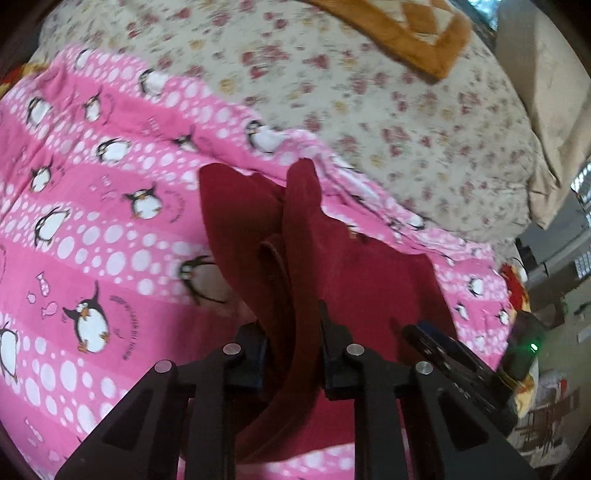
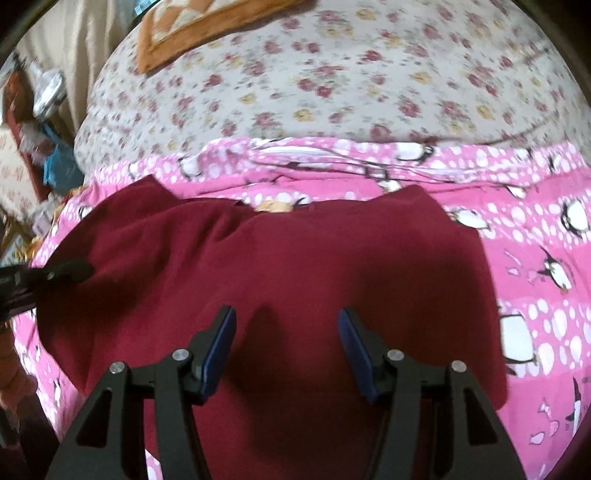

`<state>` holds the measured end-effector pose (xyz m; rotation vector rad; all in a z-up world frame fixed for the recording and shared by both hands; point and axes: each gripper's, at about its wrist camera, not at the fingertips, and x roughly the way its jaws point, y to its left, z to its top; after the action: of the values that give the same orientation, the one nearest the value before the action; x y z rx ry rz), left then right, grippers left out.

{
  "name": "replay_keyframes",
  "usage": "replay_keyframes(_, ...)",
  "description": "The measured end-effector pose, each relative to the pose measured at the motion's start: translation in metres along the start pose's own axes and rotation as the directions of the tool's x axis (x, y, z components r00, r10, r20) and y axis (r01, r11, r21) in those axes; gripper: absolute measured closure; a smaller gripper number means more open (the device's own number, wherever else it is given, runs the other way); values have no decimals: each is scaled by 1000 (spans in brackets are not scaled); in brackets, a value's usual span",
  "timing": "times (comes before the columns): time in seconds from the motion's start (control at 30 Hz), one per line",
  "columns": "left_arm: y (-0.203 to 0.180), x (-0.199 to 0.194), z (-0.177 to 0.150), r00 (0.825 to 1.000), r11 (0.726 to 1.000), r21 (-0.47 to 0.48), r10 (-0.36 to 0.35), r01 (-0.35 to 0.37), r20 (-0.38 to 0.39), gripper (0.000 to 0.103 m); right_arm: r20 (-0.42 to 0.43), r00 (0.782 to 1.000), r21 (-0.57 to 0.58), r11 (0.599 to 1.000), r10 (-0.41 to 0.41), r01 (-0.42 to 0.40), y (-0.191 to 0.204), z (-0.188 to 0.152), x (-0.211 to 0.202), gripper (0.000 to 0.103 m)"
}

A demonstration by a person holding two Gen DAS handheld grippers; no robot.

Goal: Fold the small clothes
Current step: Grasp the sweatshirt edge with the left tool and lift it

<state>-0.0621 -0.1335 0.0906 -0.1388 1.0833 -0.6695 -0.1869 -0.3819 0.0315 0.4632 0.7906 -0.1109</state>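
Note:
A dark red garment [image 2: 295, 280] lies spread on a pink penguin-print sheet [image 2: 546, 295]. My right gripper [image 2: 287, 332] is open just above the garment's near part, holding nothing. My left gripper [image 1: 293, 347] is shut on a bunched fold of the red garment [image 1: 303, 236], lifted off the pink sheet [image 1: 92, 206]. The right gripper's fingers [image 1: 436, 343] show at the lower right of the left wrist view. The left gripper's finger [image 2: 62, 273] shows at the garment's left edge in the right wrist view.
Beyond the pink sheet lies a floral bedspread [image 2: 332, 81] with an orange-bordered blanket [image 2: 207, 22] at the far side. Beige curtain [image 1: 546, 92] and room clutter [image 2: 40, 147] flank the bed.

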Motion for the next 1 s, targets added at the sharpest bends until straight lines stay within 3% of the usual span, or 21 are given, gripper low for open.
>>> replay_keyframes(0.13,-34,-3,4,1000,998,60,9,-9,4,103,-3,1000,77,997,23,-23,-19,2,-5,42)
replay_keyframes(0.53,-110,8,-7,1000,982,187,19,-14,-24,103,-18,999,88,996,27,-25,-34,0,-9,41)
replay_keyframes(0.73,-135,26,-15,998,978,210,15,-3,-56,103,-4,997,169,983,75,-74,-54,-4,-22,39)
replay_keyframes(0.77,-140,31,-16,998,977,214,11,4,-66,103,-6,998,171,983,62,-60,-56,-4,-24,33)
replay_keyframes(1.0,-151,69,-27,988,979,197,-21,51,-150,103,-33,996,143,987,85,-80,-62,-9,-26,32)
